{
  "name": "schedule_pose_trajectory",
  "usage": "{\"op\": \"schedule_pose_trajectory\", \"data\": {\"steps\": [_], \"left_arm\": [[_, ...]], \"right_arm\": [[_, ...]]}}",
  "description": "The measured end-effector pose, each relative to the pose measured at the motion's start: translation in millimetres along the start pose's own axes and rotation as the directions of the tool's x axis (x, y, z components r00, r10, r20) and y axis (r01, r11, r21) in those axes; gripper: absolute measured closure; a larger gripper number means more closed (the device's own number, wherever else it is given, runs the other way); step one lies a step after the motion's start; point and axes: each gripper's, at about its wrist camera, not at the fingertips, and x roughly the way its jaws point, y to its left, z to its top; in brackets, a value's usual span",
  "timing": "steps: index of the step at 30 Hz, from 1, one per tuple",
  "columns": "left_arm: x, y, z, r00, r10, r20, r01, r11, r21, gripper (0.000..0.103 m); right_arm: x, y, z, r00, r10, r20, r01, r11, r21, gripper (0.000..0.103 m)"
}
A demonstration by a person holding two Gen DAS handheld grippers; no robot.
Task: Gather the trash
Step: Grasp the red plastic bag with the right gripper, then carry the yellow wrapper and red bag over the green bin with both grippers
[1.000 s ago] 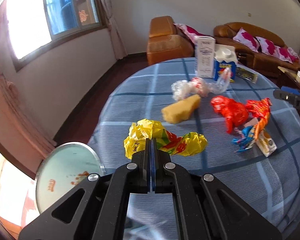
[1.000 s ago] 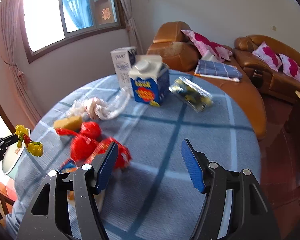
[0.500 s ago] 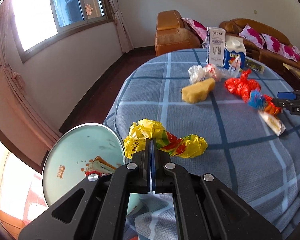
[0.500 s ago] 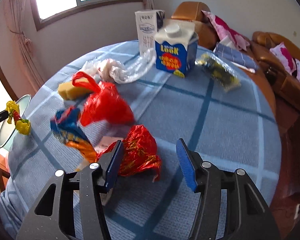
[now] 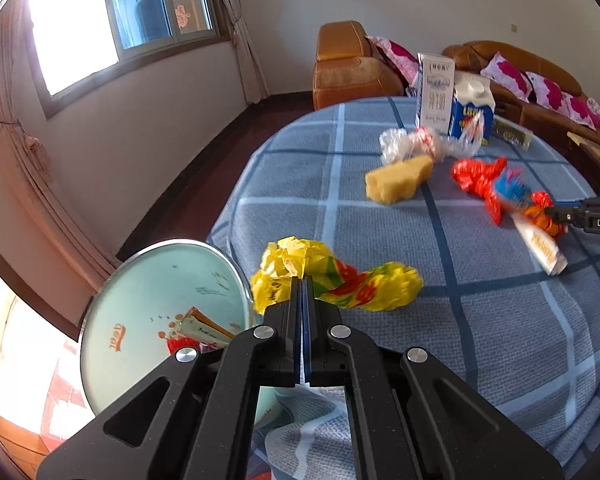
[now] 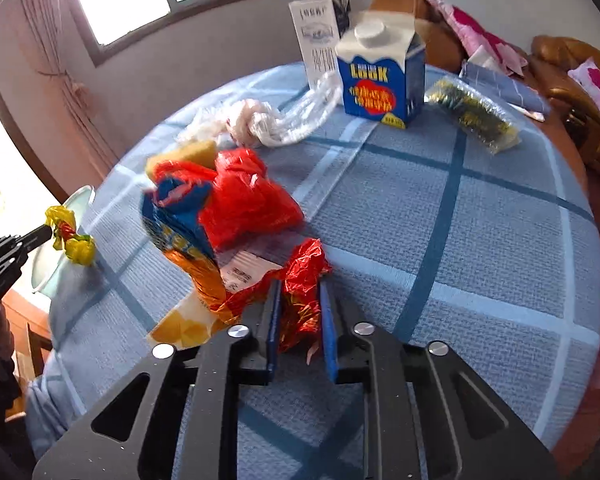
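Two claws busy — right claw [image 6: 300,312] just clenched on red foil wrapper [image 6: 302,280]; left claw [image 5: 302,292] still grips yellow wrapper [image 5: 332,276].

yellow wrapper [image 5: 332,280], blue checked tablecloth [image 5: 500,340]

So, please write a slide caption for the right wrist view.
Right gripper with jaws closing on a crumpled red foil wrapper on the blue checked tablecloth.

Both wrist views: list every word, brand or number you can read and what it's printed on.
"LOOK": blue milk carton, large yellow letters; the text in its red patch is too blurred.
"DAS": right gripper body, cut off by the frame edge.
Tall white carton: top word and vertical characters not legible.
Basin: orange mark, unreadable.
White label under the wrappers: too small.
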Motion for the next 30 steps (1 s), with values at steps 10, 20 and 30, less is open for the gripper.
{"op": "schedule_pose_trajectory", "data": {"steps": [10, 20, 30], "left_arm": [[-37.6, 32.5, 7.6, 0.995, 0.073, 0.069, -0.07, 0.996, -0.051, 0.103], [-49.5, 66.1, -2.6, 0.987, 0.149, 0.054, -0.144, 0.985, -0.092, 0.103], [-57.0, 84.5, -5.4, 0.987, 0.152, 0.061, -0.143, 0.982, -0.125, 0.103]], "right_arm": [[-51.6, 42.9, 30.9, 0.973, 0.003, 0.229, 0.013, 0.998, -0.068, 0.089], [-28.7, 88.5, 62.1, 0.97, 0.056, 0.238, -0.023, 0.99, -0.136, 0.089], [-46.7, 108.0, 72.6, 0.969, 0.035, 0.246, 0.012, 0.983, -0.184, 0.089]]}}
